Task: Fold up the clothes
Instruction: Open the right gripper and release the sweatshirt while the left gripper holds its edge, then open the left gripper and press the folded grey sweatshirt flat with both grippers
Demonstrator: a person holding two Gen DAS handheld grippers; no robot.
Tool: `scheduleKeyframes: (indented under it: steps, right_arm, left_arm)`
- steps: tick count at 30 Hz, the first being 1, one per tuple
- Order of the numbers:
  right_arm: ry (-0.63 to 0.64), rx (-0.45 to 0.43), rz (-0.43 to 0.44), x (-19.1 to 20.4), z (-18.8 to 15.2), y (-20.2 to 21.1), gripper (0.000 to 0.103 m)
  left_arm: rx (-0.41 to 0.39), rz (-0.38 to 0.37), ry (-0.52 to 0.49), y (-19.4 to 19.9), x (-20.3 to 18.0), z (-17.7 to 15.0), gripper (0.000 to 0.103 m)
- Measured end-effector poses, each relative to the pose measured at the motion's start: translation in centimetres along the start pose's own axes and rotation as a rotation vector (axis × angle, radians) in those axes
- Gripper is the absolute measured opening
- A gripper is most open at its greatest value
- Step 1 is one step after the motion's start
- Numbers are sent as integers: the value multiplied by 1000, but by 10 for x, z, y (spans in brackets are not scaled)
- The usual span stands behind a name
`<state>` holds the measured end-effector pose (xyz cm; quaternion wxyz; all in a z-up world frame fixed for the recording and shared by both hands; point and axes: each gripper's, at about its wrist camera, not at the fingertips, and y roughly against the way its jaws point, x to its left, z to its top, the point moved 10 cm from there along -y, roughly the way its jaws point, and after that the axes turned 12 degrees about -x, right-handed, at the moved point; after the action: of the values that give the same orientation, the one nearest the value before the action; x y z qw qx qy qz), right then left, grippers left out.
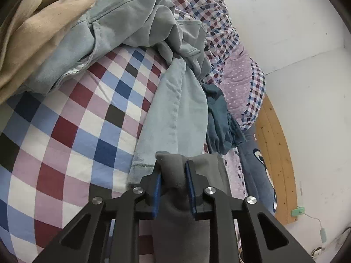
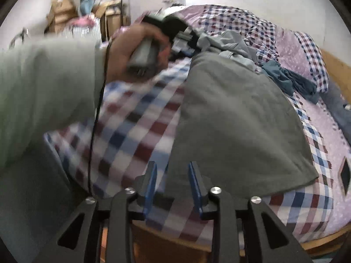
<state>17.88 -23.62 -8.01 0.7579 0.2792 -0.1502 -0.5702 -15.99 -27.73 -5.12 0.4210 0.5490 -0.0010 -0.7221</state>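
Observation:
A grey garment (image 2: 230, 120) lies spread flat on the checked bedsheet (image 2: 136, 131). My left gripper (image 1: 173, 171) is shut on a bunched fold of this grey garment (image 1: 175, 208), which hangs down between its blue pads (image 1: 156, 188). In the right wrist view a person's hand (image 2: 140, 43) holds that left gripper (image 2: 186, 35) at the garment's far end, blurred. My right gripper (image 2: 173, 175) is open just over the garment's near left corner, with nothing pinched between its blue pads (image 2: 150, 182).
A heap of pale blue-green clothes (image 1: 142, 22) and a beige cloth (image 1: 43, 22) lie at the far side of the bed. A dark teal garment (image 1: 221, 120) sits by the lilac quilt (image 1: 237, 74). A wooden headboard (image 1: 276, 142) meets the white wall.

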Motion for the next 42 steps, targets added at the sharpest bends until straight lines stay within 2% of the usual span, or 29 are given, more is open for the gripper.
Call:
scheduleKeyframes:
  steps: [4, 7, 8, 9, 10, 15, 20, 22, 26, 28, 29, 30, 32, 34, 36, 37, 38, 40, 42]
  right_arm:
    - [115, 24, -113, -1, -13, -11, 34]
    - [176, 35, -159, -3, -19, -18, 34]
    - [199, 35, -171, -3, -20, -19, 26]
    - [225, 31, -178, -2, -20, -19, 21]
    - [242, 27, -181, -1, -19, -17, 8]
    - [196, -16, -153, -16, -5, 11, 6]
    - [173, 8, -118, -23, -9, 16, 5]
    - [158, 10, -100, -21, -9, 18, 5]
    - [104, 13, -26, -18, -8, 23, 7]
    - [59, 9, 18, -20, -5, 28, 9]
    - [30, 5, 32, -24, -2, 29, 9]
    - [-3, -3, 41, -30, 4, 30, 12]
    - [-81, -32, 45, -51, 19, 31, 30]
    - [-150, -66, 50, -71, 36, 31, 38]
    - [-217, -99, 58, -97, 57, 31, 39]
    - [-247, -113, 67, -108, 68, 31, 41]
    - [-272, -129, 78, -117, 80, 30, 44]
    - [-309, -162, 96, -137, 103, 26, 49]
    - [-312, -182, 86, -157, 124, 12, 50]
  left_arm:
    - [16, 4, -8, -2, -2, 2, 13]
    - [29, 4, -9, -1, -3, 2, 12]
    - [29, 0, -10, 0, -4, 3, 11]
    - [29, -5, -11, 0, -5, 4, 11]
    - [28, -9, -12, 1, -7, 5, 11]
    - [26, -33, -17, 4, -14, 9, 8]
    - [24, -56, -21, 7, -20, 14, 8]
    - [32, -36, 20, 3, -6, 13, 8]
    - [52, 12, 117, -7, 28, 12, 11]
    - [-1, 64, 102, 0, 36, 22, 11]
    - [-54, 101, 94, 10, 41, 33, 11]
    - [-91, 121, 99, 17, 46, 42, 11]
    - [-142, 130, 136, 33, 55, 56, 11]
    - [-177, 116, 136, 47, 51, 65, 11]
    - [-189, 93, 85, 54, 35, 66, 12]
    - [-189, 82, 49, 55, 25, 65, 20]
    - [-188, 74, 3, 54, 13, 62, 35]
    - [-187, 57, -87, 51, -10, 55, 51]
    - [-177, 55, -189, 46, -32, 42, 57]
